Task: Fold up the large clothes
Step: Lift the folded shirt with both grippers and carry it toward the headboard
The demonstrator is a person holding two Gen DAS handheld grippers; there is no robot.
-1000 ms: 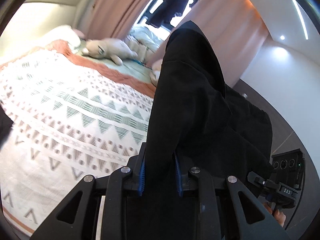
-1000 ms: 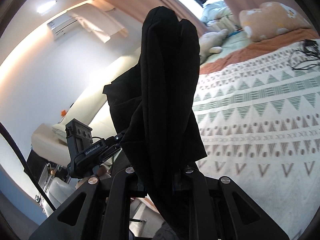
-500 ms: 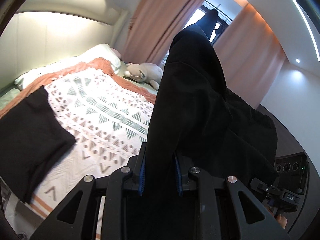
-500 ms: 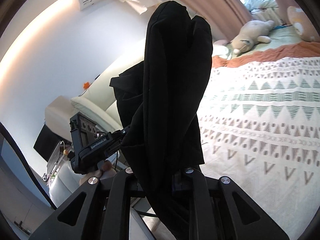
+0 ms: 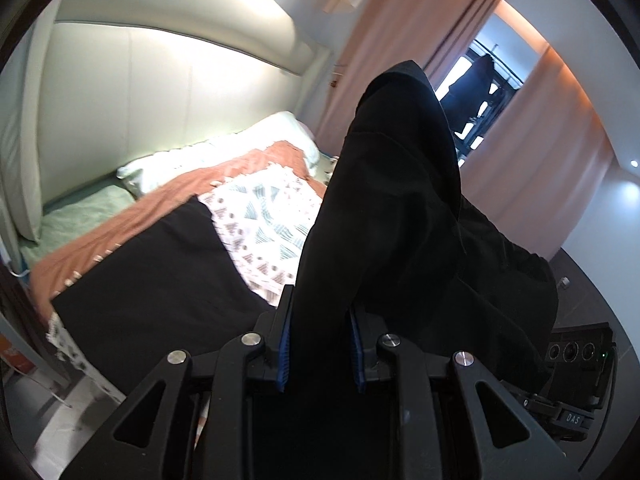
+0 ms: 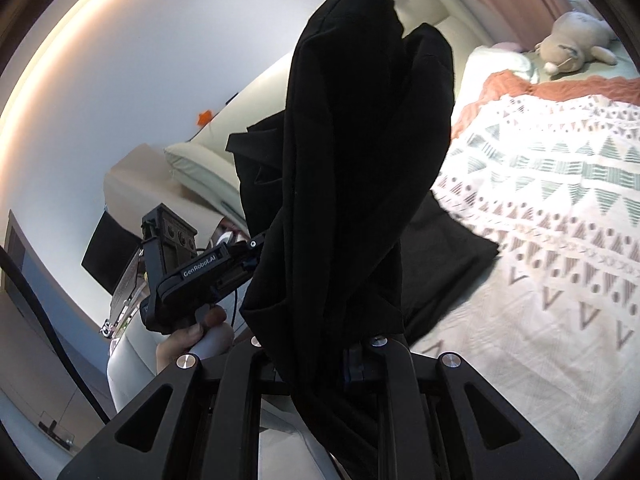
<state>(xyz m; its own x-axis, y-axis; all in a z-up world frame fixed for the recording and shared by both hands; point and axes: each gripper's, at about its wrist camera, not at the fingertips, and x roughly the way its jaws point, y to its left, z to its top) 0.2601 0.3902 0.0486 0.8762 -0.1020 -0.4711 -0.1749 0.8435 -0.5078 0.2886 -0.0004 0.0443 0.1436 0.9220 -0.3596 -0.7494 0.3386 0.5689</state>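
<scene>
Both grippers are clamping one black garment (image 5: 392, 208) and holding it up in the air, w/ the bed (image 5: 264, 216) as the landmark: it's hanging at the near edge of the bed, not lying on it. L gripper (image 5: 320, 344) is nearly closed, its blue pads (image 5: 283, 344) pressing a thick bunch of the cloth, which is rising in a hump above the jaws and spilling off toward the R side. R gripper (image 6: 320, 360) is likewise nearly closed, pinching another bunch of the same garment (image 6: 360, 152); the fabric is draping over the jaws and hiding the pads, so the grip is read from how the cloth is pinched there. From the R cam, the L gripper (image 6: 256, 250) is seen beside the cloth w/ a hand (image 6: 196, 340) on its handle. A second black piece (image 5: 152, 280) is lying flat on the bed's near corner, looking squared off and prob. already folded, tho I can't tell what item it is. A plush toy (image 6: 576, 44) is sitting at the far end of the bed, well apart from the action. Judged progress: maybe one piece done; the held garment is looking bunched, not spread, so laying it flat on the bed, smoothing, and all its folds are prob. still left.
</scene>
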